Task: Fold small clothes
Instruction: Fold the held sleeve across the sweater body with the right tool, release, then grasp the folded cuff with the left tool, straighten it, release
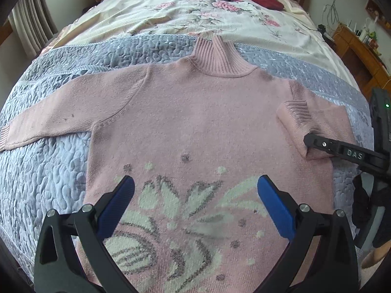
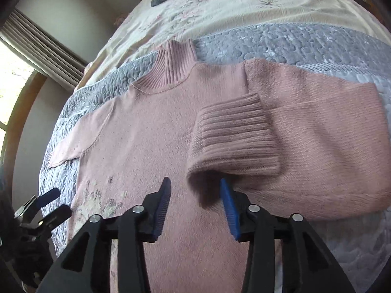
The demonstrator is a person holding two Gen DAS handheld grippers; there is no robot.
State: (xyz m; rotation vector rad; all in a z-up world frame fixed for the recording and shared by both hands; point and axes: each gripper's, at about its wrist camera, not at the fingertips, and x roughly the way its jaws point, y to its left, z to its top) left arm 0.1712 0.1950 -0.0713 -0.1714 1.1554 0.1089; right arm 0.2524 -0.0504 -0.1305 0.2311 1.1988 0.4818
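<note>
Here "DAS" lettering on right claw [image 1: 309, 144] arm.

Place: bedroom in a home
Signs: big bed [image 1: 73, 112], flowery sheet [image 1: 185, 17], window curtain [image 1: 31, 26], wooden shelf [image 1: 354, 51]

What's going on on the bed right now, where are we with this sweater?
A pink sweater lies flat, front up, on the grey quilt. Its right sleeve is folded in over the body, cuff just beyond the open right gripper. The other sleeve lies spread out. The left gripper is open above the hem area.
</note>
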